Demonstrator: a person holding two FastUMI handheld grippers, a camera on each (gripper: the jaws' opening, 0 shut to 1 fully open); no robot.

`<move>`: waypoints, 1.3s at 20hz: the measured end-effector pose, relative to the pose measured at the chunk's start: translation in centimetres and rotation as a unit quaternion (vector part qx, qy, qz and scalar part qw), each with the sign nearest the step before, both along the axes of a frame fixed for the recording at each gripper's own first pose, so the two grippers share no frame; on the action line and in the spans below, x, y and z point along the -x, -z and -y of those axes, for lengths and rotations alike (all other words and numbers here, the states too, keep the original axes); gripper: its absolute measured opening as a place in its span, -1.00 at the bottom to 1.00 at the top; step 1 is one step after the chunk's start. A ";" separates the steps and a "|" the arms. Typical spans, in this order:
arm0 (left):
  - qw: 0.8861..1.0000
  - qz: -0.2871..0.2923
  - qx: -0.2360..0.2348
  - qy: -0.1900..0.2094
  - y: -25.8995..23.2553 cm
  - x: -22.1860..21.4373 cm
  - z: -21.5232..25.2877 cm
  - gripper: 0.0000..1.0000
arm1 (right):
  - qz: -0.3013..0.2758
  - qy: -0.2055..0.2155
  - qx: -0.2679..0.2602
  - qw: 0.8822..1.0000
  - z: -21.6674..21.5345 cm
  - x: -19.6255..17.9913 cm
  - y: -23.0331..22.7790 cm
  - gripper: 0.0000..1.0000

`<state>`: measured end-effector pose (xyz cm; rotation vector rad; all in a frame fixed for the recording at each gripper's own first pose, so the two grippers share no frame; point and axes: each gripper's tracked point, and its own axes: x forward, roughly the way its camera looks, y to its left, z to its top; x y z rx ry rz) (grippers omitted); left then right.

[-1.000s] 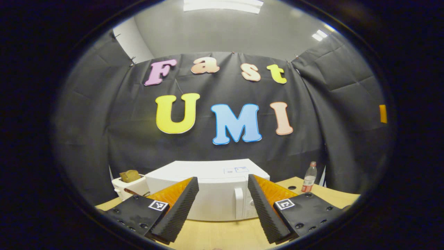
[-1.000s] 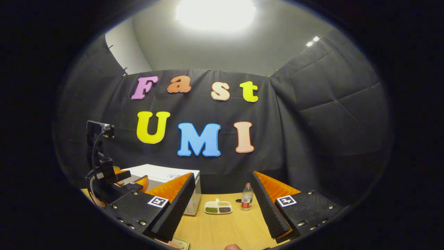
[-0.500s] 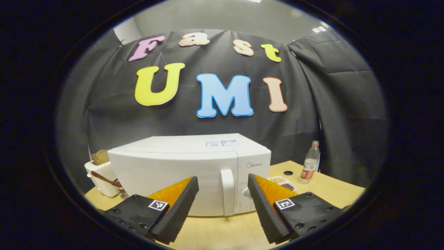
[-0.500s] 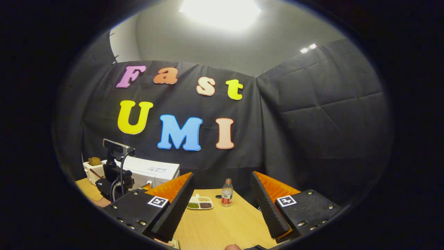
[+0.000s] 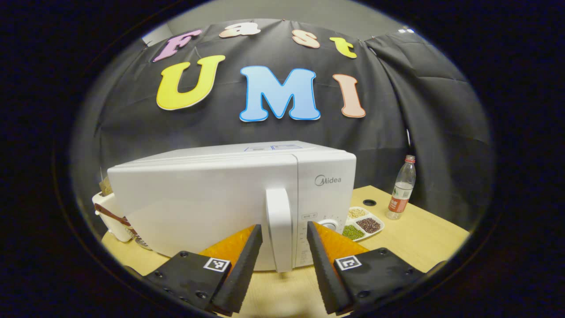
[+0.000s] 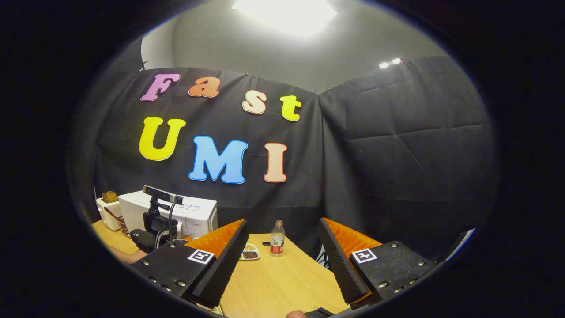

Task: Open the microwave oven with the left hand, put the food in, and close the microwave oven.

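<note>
Risk sits at the handle (image 5: 280, 229) of the microwave oven (image 5: 212, 198): your left tongs (image 5: 282, 260) are released, with the 2 fingers straddling that upright bar but not yet pressing it. If you clench too near its tip, the pads may slip off as you pull, and a pull straight back instead of along the door's swing could drag the whole oven across the worktop (image 5: 423, 240). The door looks shut for now. The sectioned dish (image 5: 363, 223) of beans lies just beside the oven's right end, near the bottle (image 5: 401, 187), so a sliding oven could nudge it. I cannot tell whether that dish is the food you must load.

Your right tongs (image 6: 282, 256) hang released over bare worktop, well apart from the oven.

Against 1 second ago, the oven looms far larger in the left gripper view, the handle now stands between the fingers, and the left tongs have narrowed slightly.
</note>
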<state>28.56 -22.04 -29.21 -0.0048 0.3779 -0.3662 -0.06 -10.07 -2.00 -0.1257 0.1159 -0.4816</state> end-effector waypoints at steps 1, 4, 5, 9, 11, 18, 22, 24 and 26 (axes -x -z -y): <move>1.000 0.005 -0.002 -0.001 -0.2 -0.3 0.2 0.36 | -0.002 0.000 0.001 1.000 0.0 0.1 0.0 0.95; 1.000 0.011 -0.008 -0.012 -0.5 -0.9 -0.2 -0.16 | -0.004 -0.005 0.006 1.000 0.0 0.0 -0.1 0.94; 1.000 0.007 -0.004 -0.012 -0.6 -0.6 -0.2 -0.23 | -0.004 -0.007 0.006 1.000 0.0 0.2 -0.1 0.94; 1.000 -0.001 -0.024 -0.008 -0.7 -0.6 -0.3 -0.53 | -0.001 -0.018 -0.001 1.000 0.0 0.3 -0.2 0.94; 1.000 -0.009 -0.023 -0.010 -0.8 -0.2 -0.5 -0.69 | 0.003 -0.026 -0.001 1.000 0.1 0.2 -0.5 0.94; 1.000 -0.015 -0.002 -0.010 -2.0 7.3 -4.5 -0.68 | 0.003 -0.085 -0.026 0.996 -1.3 -1.9 0.9 0.95; 1.000 -0.016 -0.009 -0.023 -2.8 10.9 -7.6 -0.72 | 0.008 -0.149 -0.038 0.988 -4.6 -3.4 1.0 0.95; 0.999 -0.019 -0.007 -0.037 -3.1 12.6 -9.5 -0.70 | 0.014 -0.183 -0.040 0.982 -6.1 -4.0 0.7 0.95; 0.998 -0.018 -0.012 -0.053 -3.3 14.5 -11.6 -0.71 | 0.016 -0.215 -0.044 0.975 -7.9 -4.4 0.8 0.94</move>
